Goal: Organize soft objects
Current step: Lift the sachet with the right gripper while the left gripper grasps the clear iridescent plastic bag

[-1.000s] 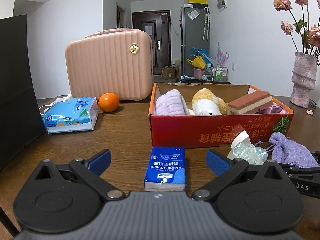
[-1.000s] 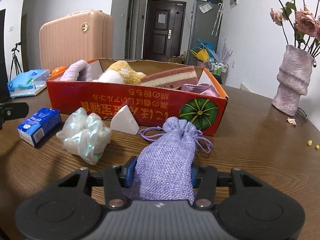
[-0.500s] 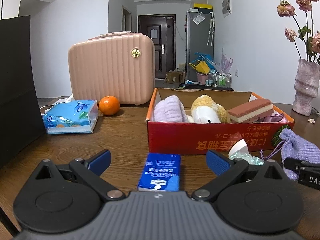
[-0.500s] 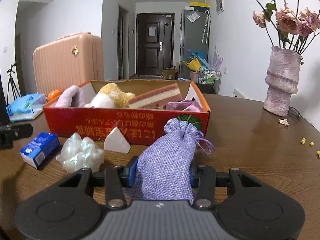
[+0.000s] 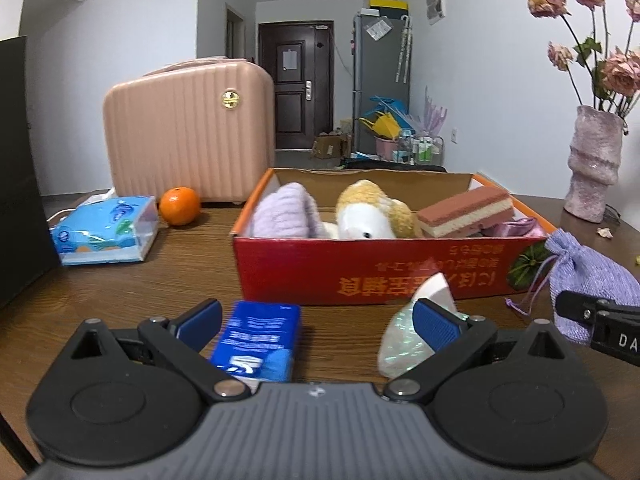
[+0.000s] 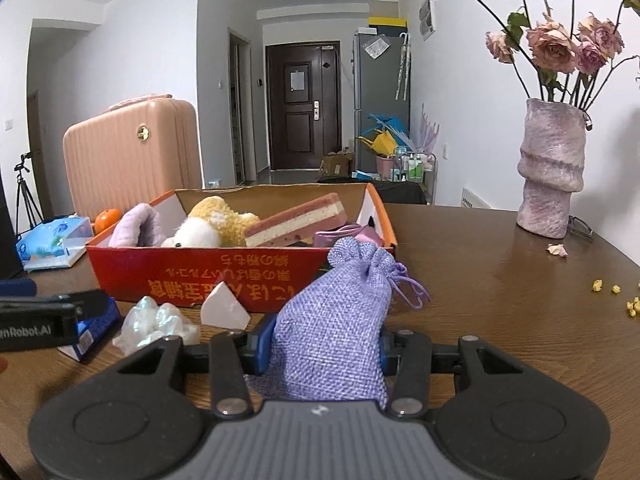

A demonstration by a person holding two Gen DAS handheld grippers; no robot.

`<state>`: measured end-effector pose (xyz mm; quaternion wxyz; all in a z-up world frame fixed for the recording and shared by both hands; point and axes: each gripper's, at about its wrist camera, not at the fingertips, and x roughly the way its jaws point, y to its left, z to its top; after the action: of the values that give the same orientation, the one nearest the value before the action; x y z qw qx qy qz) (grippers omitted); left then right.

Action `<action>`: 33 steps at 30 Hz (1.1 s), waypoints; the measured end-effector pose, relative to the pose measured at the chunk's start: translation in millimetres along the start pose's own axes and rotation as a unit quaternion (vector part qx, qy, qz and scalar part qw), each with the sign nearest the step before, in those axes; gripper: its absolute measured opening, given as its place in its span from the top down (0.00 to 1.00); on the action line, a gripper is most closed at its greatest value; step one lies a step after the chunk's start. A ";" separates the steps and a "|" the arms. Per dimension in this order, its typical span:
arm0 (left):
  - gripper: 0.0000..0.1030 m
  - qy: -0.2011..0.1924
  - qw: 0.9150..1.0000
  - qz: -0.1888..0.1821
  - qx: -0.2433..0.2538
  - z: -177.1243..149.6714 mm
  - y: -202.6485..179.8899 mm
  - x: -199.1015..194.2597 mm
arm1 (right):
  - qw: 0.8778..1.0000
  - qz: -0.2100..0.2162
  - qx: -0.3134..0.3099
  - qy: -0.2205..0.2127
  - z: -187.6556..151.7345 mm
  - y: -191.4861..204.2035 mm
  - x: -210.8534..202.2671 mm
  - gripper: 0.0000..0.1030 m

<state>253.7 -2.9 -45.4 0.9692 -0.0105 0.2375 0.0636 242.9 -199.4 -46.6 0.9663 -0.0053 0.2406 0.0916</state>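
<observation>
My left gripper [image 5: 318, 322] is open and low over the wooden table. A blue pocket-tissue pack [image 5: 258, 340] lies between its fingers, nearer the left one, untouched. A crumpled iridescent bag [image 5: 404, 344] and a white wedge [image 5: 436, 286] sit by the right finger. My right gripper [image 6: 322, 350] is shut on a lilac drawstring pouch [image 6: 336, 320], which it holds above the table in front of the red cardboard box [image 6: 200, 276]. The box [image 5: 380, 272] holds a lilac knit piece [image 5: 286, 212], a yellow-and-white plush [image 5: 368, 216] and a cake-shaped sponge [image 5: 466, 212].
A pink suitcase [image 5: 188, 132], an orange [image 5: 179, 206] and a blue tissue box [image 5: 106, 230] stand at the back left. A dark panel [image 5: 20, 168] lines the left edge. A vase of dried roses [image 6: 550, 168] stands at the right, with crumbs [image 6: 616, 296] near it.
My left gripper has shifted right and forward, so the blue pack now sits between its fingers toward the left one. My right gripper has risen a little and rolled, still holding the pouch.
</observation>
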 end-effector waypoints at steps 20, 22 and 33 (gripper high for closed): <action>0.00 0.052 0.996 -0.050 0.057 -6.2 -52.7 32.1 | 1.000 -0.012 0.024 -0.005 1.2 -19.1 -1.2 0.56; 0.00 0.057 0.995 -0.050 0.061 -6.6 -55.2 35.0 | 1.000 -0.012 0.024 -0.004 0.9 -19.2 -0.9 0.56; 0.08 0.082 0.992 -0.057 0.081 -7.2 -66.9 53.1 | 1.000 -0.012 0.020 0.003 -1.0 -18.3 2.9 0.56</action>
<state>305.6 -63.3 -77.0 0.9461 0.0488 0.3198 -0.0125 248.3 -216.9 -49.5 0.9664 0.0112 0.2456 0.0753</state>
